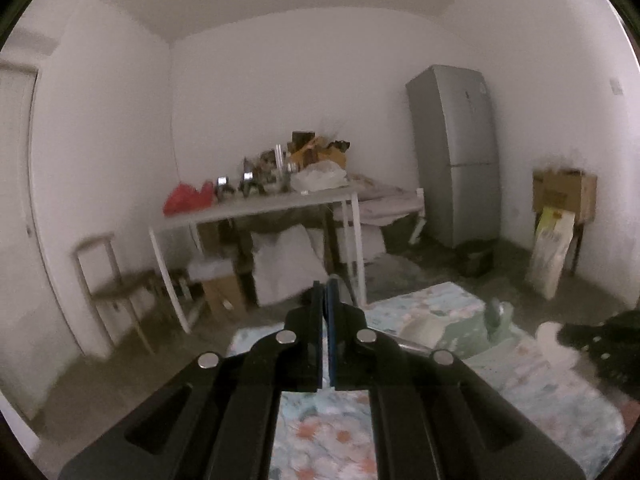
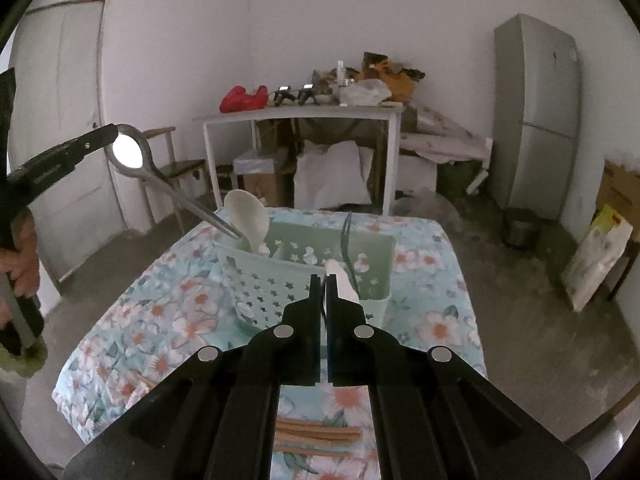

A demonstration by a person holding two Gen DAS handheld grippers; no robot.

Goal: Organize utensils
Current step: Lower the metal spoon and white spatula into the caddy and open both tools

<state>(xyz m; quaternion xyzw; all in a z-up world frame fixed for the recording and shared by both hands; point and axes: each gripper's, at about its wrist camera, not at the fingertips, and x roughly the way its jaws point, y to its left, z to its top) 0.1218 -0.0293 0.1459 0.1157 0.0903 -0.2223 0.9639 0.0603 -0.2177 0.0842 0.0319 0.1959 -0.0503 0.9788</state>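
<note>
Brown wooden chopsticks [image 2: 316, 436] lie nearest on the floral tablecloth [image 2: 432, 276], beneath the closed, empty right gripper [image 2: 323, 280]. Beyond it stands a pale green perforated plastic caddy [image 2: 280, 284] holding a white ladle [image 2: 248, 216]. Only the right view shows the left gripper [image 2: 114, 131] pinching a steel spoon [image 2: 132, 152] by its bowl, handle reaching the caddy. Behind: cluttered white table [image 1: 256, 208], grey fridge [image 1: 456, 152].

Left gripper [image 2: 114, 133]: raised at far left, fingers pinched together, gripped by a hand [image 2: 18, 256] | Right gripper [image 2: 323, 280]: fingers closed, pointing slightly downward
</note>
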